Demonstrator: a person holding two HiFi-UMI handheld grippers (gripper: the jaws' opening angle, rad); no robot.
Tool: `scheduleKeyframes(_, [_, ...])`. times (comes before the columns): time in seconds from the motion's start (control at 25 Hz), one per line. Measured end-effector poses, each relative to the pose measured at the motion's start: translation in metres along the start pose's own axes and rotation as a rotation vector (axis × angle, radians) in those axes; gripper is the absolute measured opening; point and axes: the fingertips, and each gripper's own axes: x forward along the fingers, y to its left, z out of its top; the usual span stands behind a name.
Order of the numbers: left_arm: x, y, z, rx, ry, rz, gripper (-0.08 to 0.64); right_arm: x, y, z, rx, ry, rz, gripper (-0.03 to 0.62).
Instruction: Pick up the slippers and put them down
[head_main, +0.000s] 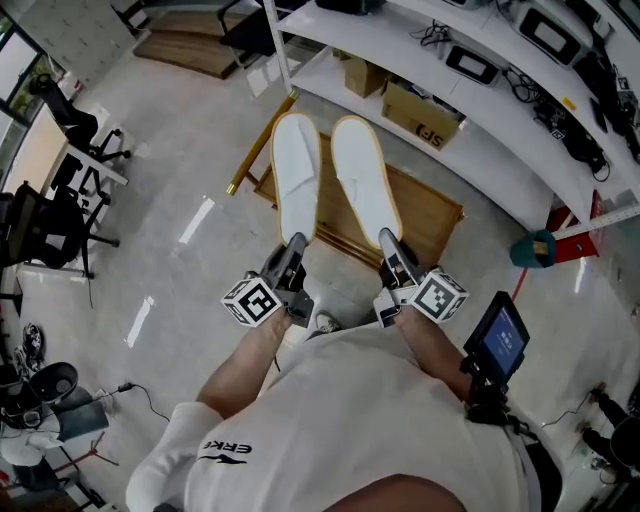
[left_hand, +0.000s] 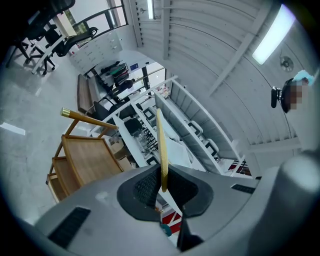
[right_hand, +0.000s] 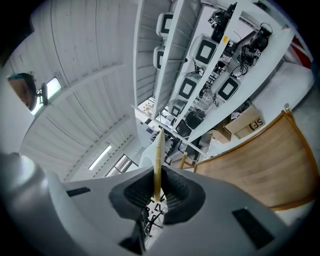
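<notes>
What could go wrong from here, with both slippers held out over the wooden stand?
1. The left gripper pinches the left slipper only by its thin heel edge, and so does the right gripper with the right slipper. The long soles stick out level, so either could droop or slip free.
2. The wooden stand is stepped and narrow. A slipper released off-centre might overhang an edge and drop to the floor.

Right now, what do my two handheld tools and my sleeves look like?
Both the left tool and right tool have grey shells, dark textured pads, and a white cube with black square markers. You wear a white short-sleeved shirt with a black logo.
</notes>
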Motion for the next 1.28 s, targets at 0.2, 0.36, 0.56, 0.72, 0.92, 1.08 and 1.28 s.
scheduleKeyframes(0.2, [0.021,0.003,-0.001,-0.023,0.020,-0.009,0.029,0.007,-0.009,0.019,0.010,-0.034,-0.021,0.034])
scheduleKeyframes(0.36, [0.048,0.007,0.003,-0.019,0.044,-0.006,0.029,0.016,-0.022,0.033,0.041,-0.052,-0.028,0.034])
scheduleKeyframes(0.56, [0.081,0.013,0.007,-0.017,0.072,-0.019,0.029,0.024,-0.036,0.053,0.063,-0.095,-0.032,0.034])
scheduleKeyframes(0.72, [0.105,0.013,0.001,-0.016,0.103,-0.043,0.029,0.022,-0.050,0.063,0.090,-0.127,-0.044,0.034])
scheduleKeyframes(0.92, [0.131,0.013,-0.008,-0.032,0.150,-0.084,0.029,0.016,-0.059,0.076,0.088,-0.181,-0.075,0.034])
scheduleKeyframes(1.08, [0.143,0.011,-0.011,-0.031,0.207,-0.119,0.029,0.010,-0.066,0.075,0.100,-0.222,-0.112,0.034])
scheduleKeyframes(1.28, [0.152,0.016,-0.015,-0.035,0.292,-0.155,0.029,0.009,-0.067,0.074,0.119,-0.300,-0.168,0.034])
